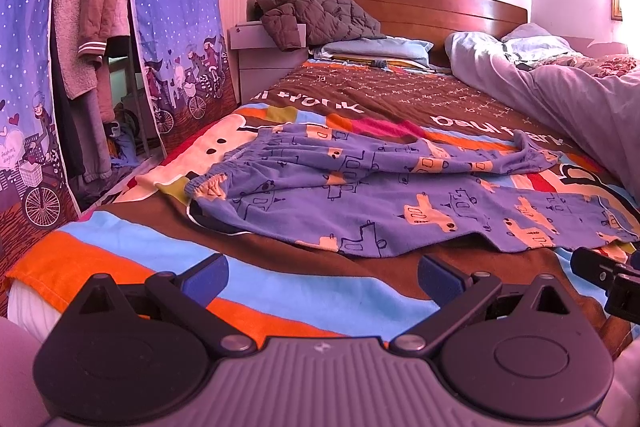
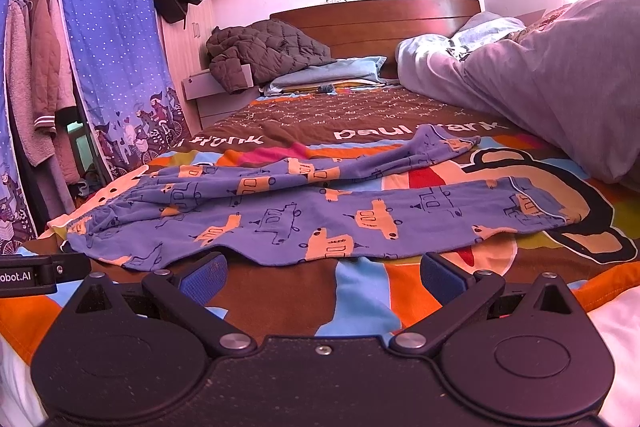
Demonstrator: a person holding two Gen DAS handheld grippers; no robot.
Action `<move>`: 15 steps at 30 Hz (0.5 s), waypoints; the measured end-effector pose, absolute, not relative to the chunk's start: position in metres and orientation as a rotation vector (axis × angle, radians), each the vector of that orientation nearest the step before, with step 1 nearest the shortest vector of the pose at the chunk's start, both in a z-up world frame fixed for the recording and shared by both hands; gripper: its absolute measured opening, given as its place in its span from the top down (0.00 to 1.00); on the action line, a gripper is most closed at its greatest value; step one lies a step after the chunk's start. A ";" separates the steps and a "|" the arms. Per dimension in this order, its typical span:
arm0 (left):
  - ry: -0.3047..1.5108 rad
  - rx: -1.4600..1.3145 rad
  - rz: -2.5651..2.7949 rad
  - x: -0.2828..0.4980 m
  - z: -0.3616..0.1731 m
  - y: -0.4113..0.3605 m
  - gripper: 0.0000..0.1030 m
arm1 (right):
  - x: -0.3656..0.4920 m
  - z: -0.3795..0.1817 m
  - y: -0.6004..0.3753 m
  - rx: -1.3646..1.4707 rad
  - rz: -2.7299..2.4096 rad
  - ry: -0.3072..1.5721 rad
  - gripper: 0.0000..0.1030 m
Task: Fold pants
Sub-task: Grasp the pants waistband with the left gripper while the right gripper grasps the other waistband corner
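Pants are lying unfolded across the bed, near its front edge, waistband toward the left edge and the two legs splaying apart toward the right. Both grippers are hovering empty over the bare blanket strip just in front of them, touching nothing.

Going left to right: the left gripper is gaping wide short of the seat and thigh hem, and the right gripper is gaping equally wide short of the near leg. The tools are sitting close side by side, so they are likely risking a knock if both swing inward.

Likely trouble: the fleece is soft and layered, so a shallow pinch may be catching one layer only, or dragging the blanket up with it. The far leg is lying twisted and may fold crooked.

Room is opening behind the pants toward the headboard; the duvet is crowding the right edge.
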State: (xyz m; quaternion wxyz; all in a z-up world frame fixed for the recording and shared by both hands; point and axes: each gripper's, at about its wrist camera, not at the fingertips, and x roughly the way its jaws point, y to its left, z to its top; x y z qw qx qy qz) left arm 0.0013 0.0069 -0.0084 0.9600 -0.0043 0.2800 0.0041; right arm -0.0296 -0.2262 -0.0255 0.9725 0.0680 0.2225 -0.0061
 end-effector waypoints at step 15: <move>0.476 0.074 0.004 0.023 0.031 0.035 0.00 | -0.028 0.003 -0.262 0.224 0.017 0.499 0.00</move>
